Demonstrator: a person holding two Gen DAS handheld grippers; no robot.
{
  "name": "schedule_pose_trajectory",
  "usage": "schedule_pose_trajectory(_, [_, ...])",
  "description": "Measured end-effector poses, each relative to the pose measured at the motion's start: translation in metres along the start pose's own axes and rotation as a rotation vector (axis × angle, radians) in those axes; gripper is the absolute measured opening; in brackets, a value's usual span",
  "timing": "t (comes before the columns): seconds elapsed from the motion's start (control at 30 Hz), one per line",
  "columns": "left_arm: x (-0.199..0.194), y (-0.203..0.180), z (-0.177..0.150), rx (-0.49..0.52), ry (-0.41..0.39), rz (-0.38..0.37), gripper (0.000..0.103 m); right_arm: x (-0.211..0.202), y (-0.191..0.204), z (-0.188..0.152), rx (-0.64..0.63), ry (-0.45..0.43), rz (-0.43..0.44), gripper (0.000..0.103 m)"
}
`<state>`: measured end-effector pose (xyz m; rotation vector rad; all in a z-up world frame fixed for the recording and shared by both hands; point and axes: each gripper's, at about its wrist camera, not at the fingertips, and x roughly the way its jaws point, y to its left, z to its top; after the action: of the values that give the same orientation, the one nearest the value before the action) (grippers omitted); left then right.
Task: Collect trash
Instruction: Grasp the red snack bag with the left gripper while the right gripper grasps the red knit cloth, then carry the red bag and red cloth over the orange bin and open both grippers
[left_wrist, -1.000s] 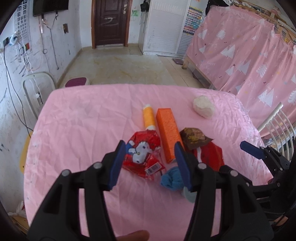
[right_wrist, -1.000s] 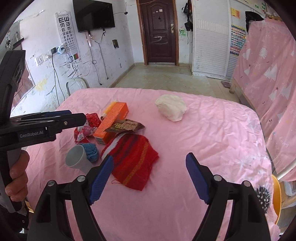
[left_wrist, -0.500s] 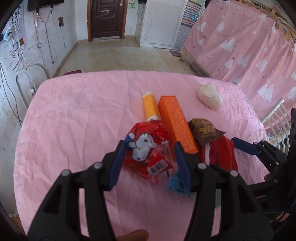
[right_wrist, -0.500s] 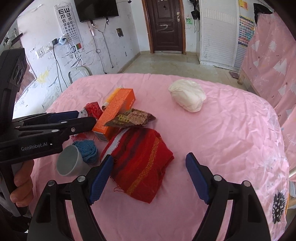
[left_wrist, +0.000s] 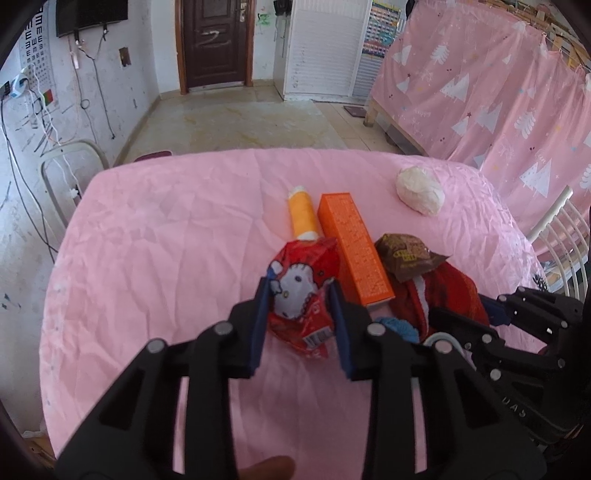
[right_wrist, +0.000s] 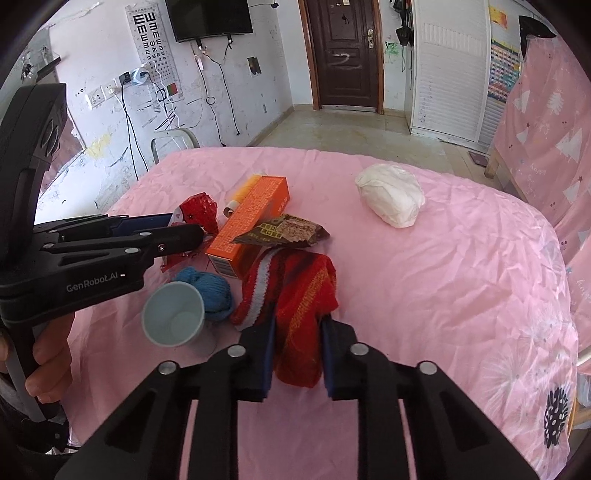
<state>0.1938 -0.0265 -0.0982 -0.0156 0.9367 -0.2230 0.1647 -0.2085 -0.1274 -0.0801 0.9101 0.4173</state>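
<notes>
On the pink table, my left gripper (left_wrist: 300, 321) is shut on a red cartoon-cat snack wrapper (left_wrist: 303, 291), seen from the side in the right wrist view (right_wrist: 195, 214). My right gripper (right_wrist: 297, 350) is shut on the near end of a red knitted cloth (right_wrist: 299, 295), which lies flat. A brown snack wrapper (right_wrist: 284, 230) rests on the cloth's far end and against an orange box (right_wrist: 251, 218). A light blue paper cup (right_wrist: 173, 317) lies on its side beside a blue knitted ball (right_wrist: 210, 288).
An orange tube (left_wrist: 303, 214) lies left of the box. A white crumpled wad (right_wrist: 391, 199) sits at the far right of the pink tablecloth (right_wrist: 443, 277). A white chair (left_wrist: 62, 173) stands off the table's far left; pink curtains hang to the right.
Both grippers moved forward and closed: the left on the red cat wrapper, the right on the red cloth. Both were open before.
</notes>
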Motion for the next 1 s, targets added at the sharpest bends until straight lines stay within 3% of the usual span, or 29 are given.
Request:
schedule_pose_trajectory(0.4, [-0.060, -0.025, 0.008, 0.022, -0.123, 0.022, 0.030, -0.063, -0.027, -0.014, 0.052, -0.128, -0.025, 0.008])
schedule_pose_trajectory(1.0, [-0.107, -0.139, 0.011, 0.159, -0.212, -0.051, 0.031, -0.150, -0.104, -0.053, 0.201, -0.300, -0.100, 0.008])
